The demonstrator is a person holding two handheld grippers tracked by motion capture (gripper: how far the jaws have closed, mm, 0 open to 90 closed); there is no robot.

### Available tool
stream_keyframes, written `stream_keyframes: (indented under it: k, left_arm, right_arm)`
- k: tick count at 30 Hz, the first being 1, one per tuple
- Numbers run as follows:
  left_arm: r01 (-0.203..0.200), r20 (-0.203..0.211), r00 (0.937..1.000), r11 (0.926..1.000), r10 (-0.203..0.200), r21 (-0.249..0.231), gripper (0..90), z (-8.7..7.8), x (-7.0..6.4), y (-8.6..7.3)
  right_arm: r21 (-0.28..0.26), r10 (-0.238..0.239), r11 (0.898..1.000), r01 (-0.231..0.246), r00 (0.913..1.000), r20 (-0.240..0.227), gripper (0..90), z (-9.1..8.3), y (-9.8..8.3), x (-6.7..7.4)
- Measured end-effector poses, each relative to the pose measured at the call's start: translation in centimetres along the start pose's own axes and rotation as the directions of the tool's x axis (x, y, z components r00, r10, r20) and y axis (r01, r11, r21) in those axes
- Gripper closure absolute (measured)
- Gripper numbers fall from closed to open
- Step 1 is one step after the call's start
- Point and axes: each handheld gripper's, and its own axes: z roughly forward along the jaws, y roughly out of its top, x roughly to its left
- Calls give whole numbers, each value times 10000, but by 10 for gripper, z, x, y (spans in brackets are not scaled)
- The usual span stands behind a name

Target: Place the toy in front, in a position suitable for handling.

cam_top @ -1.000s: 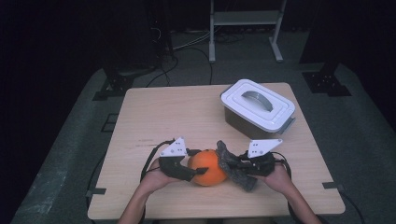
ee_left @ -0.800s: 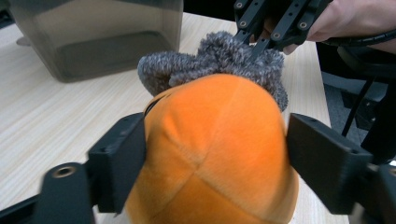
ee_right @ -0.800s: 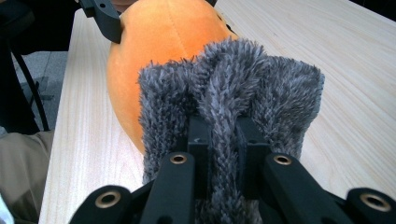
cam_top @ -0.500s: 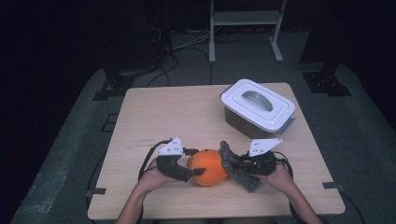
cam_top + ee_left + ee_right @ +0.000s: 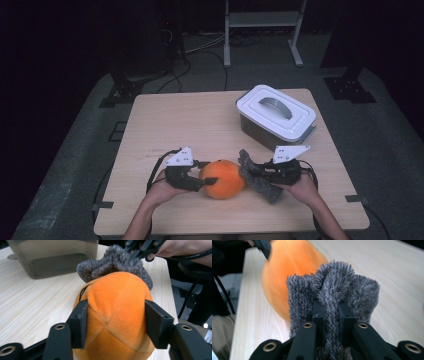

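An orange plush ball [image 5: 222, 178] lies near the table's front edge, with a grey fuzzy piece [image 5: 257, 181] against its right side. My left gripper [image 5: 206, 172] comes at the ball from the left. Its jaws have just been closing, and both pads now press into the orange plush [image 5: 117, 310] between them. My right gripper [image 5: 252, 172] is shut on a fold of the grey fuzzy piece [image 5: 334, 287], with the orange plush [image 5: 284, 272] blurred just beyond it. That right gripper [image 5: 142, 247] also appears at the top of the left gripper view, above the grey fuzz [image 5: 112, 262].
A grey box with a white handled lid [image 5: 275, 117] stands at the back right of the wooden table [image 5: 175, 125]; its dark wall [image 5: 57, 257] rises close behind the plush. Cables trail from both grippers. The floor around is dark, with stands behind.
The left gripper's jaws have drawn in against the orange plush. Both hands and the plush stay about where they were.
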Motion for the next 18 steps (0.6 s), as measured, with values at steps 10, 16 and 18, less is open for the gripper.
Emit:
stream_keyframes:
  k: [10, 16, 18]
  left_arm:
    - [75, -285, 9996, 9999, -71, 153, 454, 1, -9, 13]
    - [15, -233, 9997, 9998, -10, 212, 443, 2, -11, 14]
    - [-44, -199, 9998, 9998, 48, 192, 407, 4, -11, 14]
  right_arm:
    - [-808, -670, 9948, 615, 9955, -667, 785, 8, 24, 26]
    - [-531, -653, 9967, 617, 9956, -675, 785, 15, 18, 24]
    - [-483, -586, 9973, 554, 9959, -683, 785, 16, 16, 22]
